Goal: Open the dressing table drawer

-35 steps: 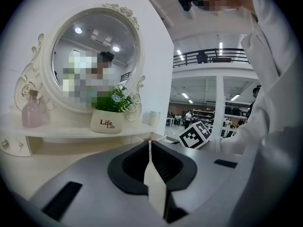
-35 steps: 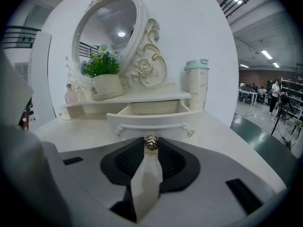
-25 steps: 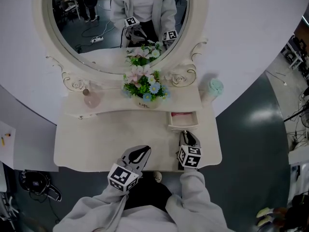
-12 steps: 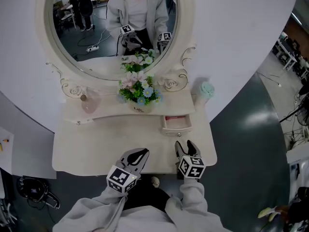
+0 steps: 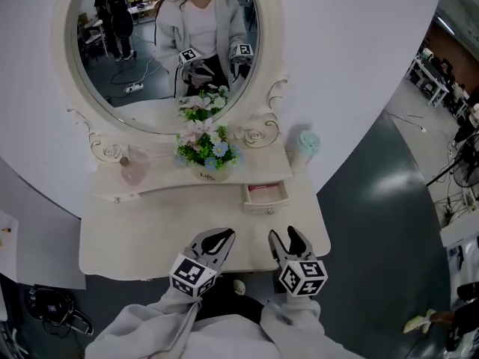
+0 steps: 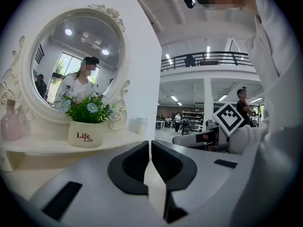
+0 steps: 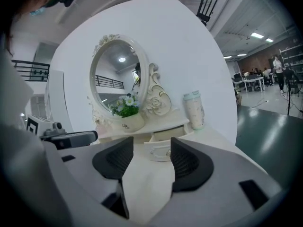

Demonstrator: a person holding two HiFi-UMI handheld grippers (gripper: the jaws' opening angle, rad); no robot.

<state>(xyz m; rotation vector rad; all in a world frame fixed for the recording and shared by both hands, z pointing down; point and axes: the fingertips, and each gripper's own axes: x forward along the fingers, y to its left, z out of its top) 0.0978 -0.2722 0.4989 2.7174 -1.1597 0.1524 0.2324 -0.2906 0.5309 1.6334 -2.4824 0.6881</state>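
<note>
The drawer (image 5: 264, 194) sits pulled out from under the right end of the raised shelf (image 5: 254, 172) at the back of the white desk (image 5: 150, 226). Its top is open to the head view, and a pink lining shows inside. The right gripper (image 5: 287, 236) hovers over the front edge of the desk, in line with the drawer but well apart from it. Its jaws have just been opening and now stand spread wide with nothing between them. In the right gripper view the drawer's white front and small knob show through the gap, farther off on the desk. The left gripper (image 5: 218, 238) hangs just beside the right one, to its left, also over the desk's front edge. Its jaws are pressed together with only a thin slit between the dark pads, and they pinch nothing. On the shelf a white pot of flowers (image 5: 208, 163) stands in the middle before the oval mirror (image 5: 161, 47). A pink bottle (image 5: 132, 170) stands toward the left end. A pale cup with a mint-green lid (image 5: 305, 146) stands at the right end, just behind and right of the drawer. Grey sleeves (image 5: 142, 327) reach up from the bottom of the head view to both grippers.
</note>
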